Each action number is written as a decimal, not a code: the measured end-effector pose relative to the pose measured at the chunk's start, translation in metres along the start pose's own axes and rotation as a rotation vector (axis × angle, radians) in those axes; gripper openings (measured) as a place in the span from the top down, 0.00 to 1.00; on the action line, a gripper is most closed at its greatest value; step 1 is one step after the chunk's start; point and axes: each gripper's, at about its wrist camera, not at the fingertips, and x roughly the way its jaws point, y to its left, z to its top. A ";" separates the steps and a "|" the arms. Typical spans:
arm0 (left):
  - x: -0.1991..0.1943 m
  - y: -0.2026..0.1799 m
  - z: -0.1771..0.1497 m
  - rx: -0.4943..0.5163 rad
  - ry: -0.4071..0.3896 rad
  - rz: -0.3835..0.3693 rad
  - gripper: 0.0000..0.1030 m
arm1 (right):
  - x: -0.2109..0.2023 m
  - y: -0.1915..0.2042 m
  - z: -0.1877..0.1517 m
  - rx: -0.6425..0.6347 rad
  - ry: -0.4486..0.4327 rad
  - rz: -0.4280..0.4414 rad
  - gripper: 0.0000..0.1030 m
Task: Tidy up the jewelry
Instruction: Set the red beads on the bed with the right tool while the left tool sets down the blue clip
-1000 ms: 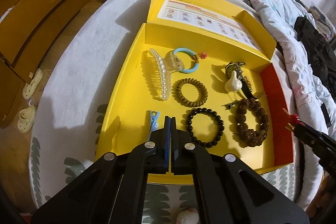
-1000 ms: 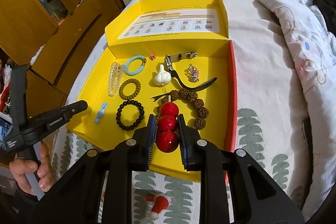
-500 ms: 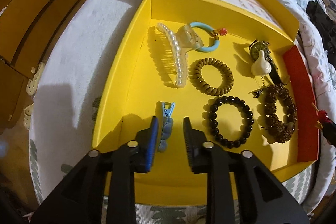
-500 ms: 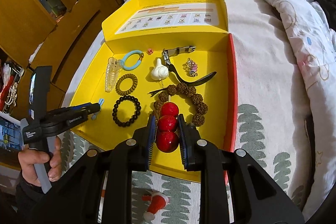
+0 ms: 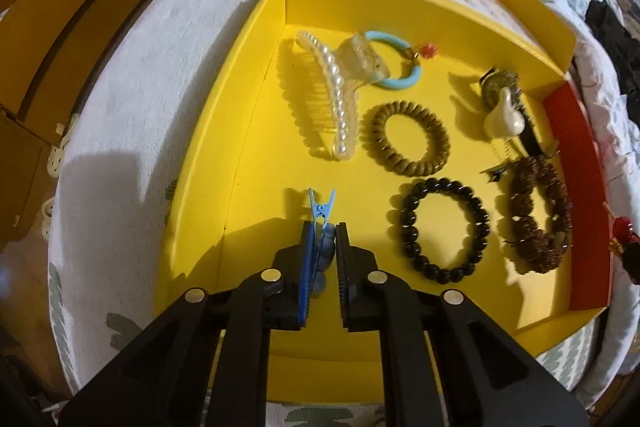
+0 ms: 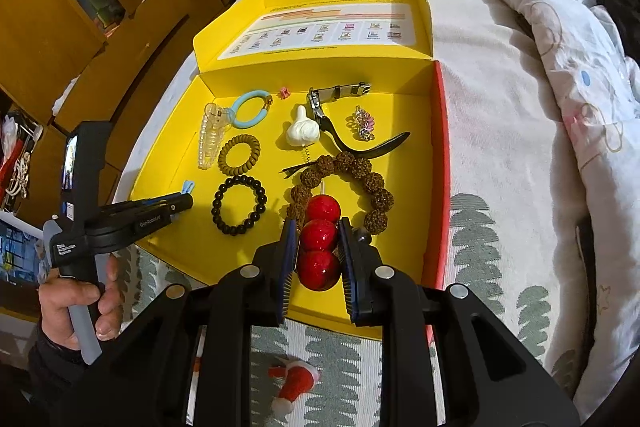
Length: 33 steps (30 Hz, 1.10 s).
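An open yellow box [image 5: 208, 163] [image 6: 400, 259] lies on the bed and holds jewelry. My left gripper [image 5: 323, 227] is shut on a small blue hair clip [image 5: 320, 209] at the box's near left; the gripper also shows in the right wrist view [image 6: 180, 201]. My right gripper [image 6: 318, 231] is shut on a red bead hairpin [image 6: 320, 239] above the box's near edge, over a brown rough-bead bracelet [image 6: 360, 179] [image 5: 536, 215]. A black bead bracelet [image 5: 440, 227] [image 6: 239, 205] lies to the right of the blue clip.
In the box: a pearl claw clip [image 5: 332, 99], a blue ring [image 5: 400, 55], a brown coil tie [image 5: 404, 139], a white ornament [image 5: 504, 115], a watch [image 6: 340, 107], a crystal charm [image 6: 362, 121]. A red-and-white figure [image 6: 294, 383] lies on the blanket. Wooden cabinets [image 6: 60, 27] stand left.
My left gripper moved forward into the box, opened around the blue hair clip, then closed on it. My right gripper kept holding the red bead hairpin almost still.
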 end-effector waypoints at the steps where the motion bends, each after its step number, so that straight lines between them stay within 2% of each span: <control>1: -0.005 0.000 0.000 -0.002 -0.010 -0.009 0.90 | -0.002 0.000 -0.001 -0.002 0.001 -0.002 0.79; 8: -0.048 -0.007 -0.012 0.009 -0.073 -0.052 0.90 | -0.025 0.003 -0.015 -0.013 -0.002 -0.010 0.79; 14: -0.073 -0.004 -0.035 0.016 -0.068 -0.103 0.90 | -0.039 -0.002 -0.051 -0.015 0.036 -0.042 0.79; 20: -0.075 0.002 -0.071 0.019 -0.031 -0.087 0.90 | -0.035 -0.008 -0.092 0.000 0.098 -0.046 0.79; 24: -0.073 0.008 -0.090 0.033 -0.021 -0.046 0.90 | -0.025 -0.012 -0.108 0.012 0.133 -0.061 0.79; 33: -0.053 0.024 -0.106 0.043 0.031 0.009 0.90 | -0.010 -0.016 -0.113 0.027 0.161 -0.067 0.79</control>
